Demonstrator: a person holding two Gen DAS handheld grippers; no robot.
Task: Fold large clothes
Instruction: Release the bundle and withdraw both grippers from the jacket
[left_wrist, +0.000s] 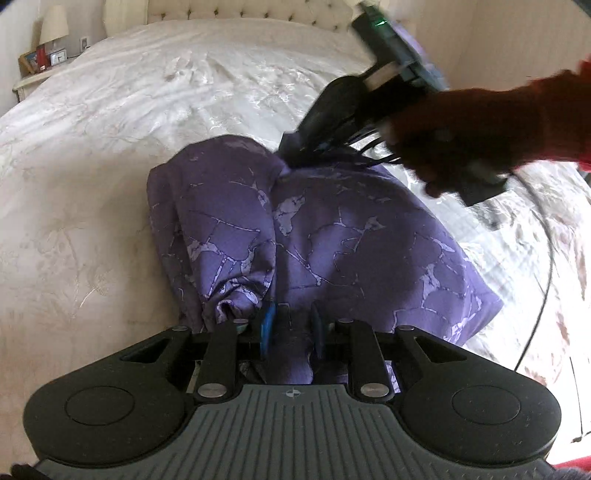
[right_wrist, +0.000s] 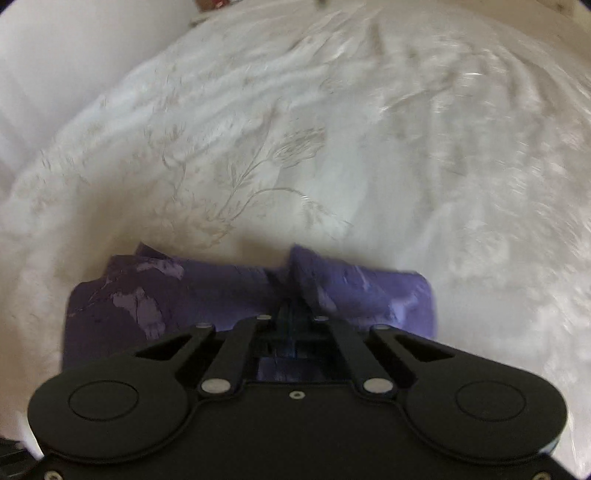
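A purple garment (left_wrist: 314, 236) with a pale marbled print lies part-folded on the white bedspread (left_wrist: 147, 129). My left gripper (left_wrist: 291, 325) is shut on the garment's near edge, with purple cloth bunched between the blue fingertips (left_wrist: 267, 321). My right gripper (left_wrist: 288, 153) shows in the left wrist view at the garment's far edge, shut on the cloth there. In the right wrist view my right gripper (right_wrist: 291, 310) pinches the garment (right_wrist: 155, 295), which spreads to both sides over the bedspread (right_wrist: 295, 147). That view is blurred.
A tufted headboard (left_wrist: 240, 11) stands at the far end of the bed. A nightstand with a lamp (left_wrist: 53, 29) and small items stands at the far left. A black cable (left_wrist: 543, 288) trails across the bed on the right.
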